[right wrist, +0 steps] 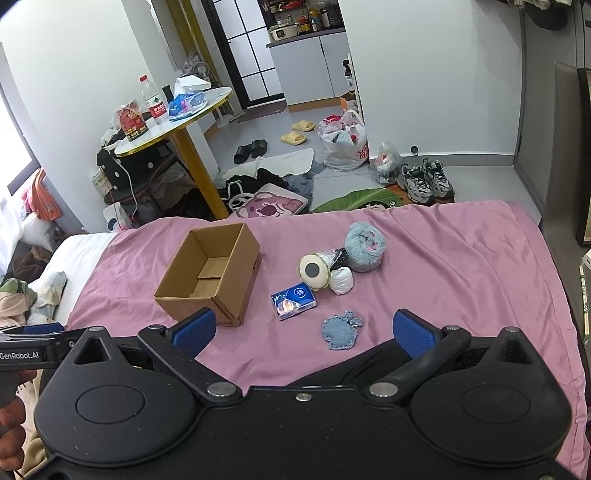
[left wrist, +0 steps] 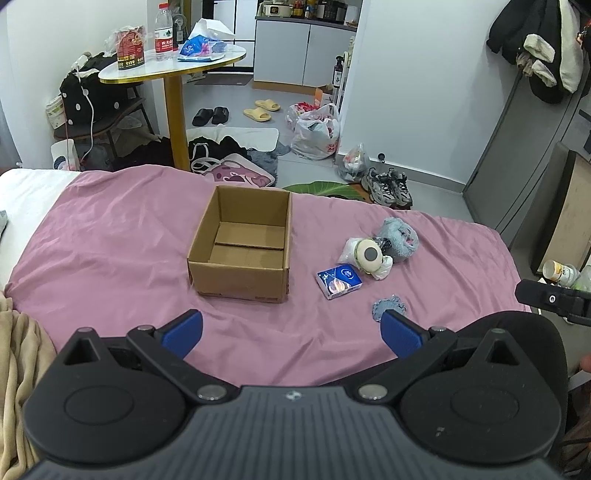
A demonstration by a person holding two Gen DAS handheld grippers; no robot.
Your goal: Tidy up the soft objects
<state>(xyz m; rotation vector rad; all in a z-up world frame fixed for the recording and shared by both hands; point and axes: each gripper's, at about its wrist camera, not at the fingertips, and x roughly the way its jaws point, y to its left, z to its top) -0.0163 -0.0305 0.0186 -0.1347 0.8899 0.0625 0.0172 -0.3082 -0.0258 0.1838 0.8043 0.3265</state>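
**On the pink bedcover, soft things are waiting beside an open box**

Across the pink sheet [left wrist: 110, 229] an open cardboard box [left wrist: 242, 251] is sitting upright, its flaps folded down inside and nothing lying in it. Right of the box, well apart from it, a loose cluster of soft objects is lying on the sheet. A fluffy blue-grey plush [right wrist: 365, 246] is resting at the far end of the cluster, with a patch of pink showing on it. Just beside it a cream round cushion-like piece with a grey disc [right wrist: 313, 272] is leaning against a small white bundle [right wrist: 341, 280], and something dark and shiny is wedged between them and the plush; what that is cannot be told. A blue tissue packet [right wrist: 294, 300] is lying flat nearer the box, close to the cream piece. A small blue knitted patch [right wrist: 340, 330] is lying alone, nearest the grippers.

The left gripper [left wrist: 291, 334] is hovering above the near edge of the sheet, its blue pads spread wide and holding nothing. The right gripper [right wrist: 303, 332] is doing likewise, jaws standing fully apart and empty, the knitted patch lying between and just beyond its fingers.

Beyond the bed a round table [left wrist: 173, 70] is carrying a water bottle [left wrist: 163, 31], and slippers and bags are lying on the floor
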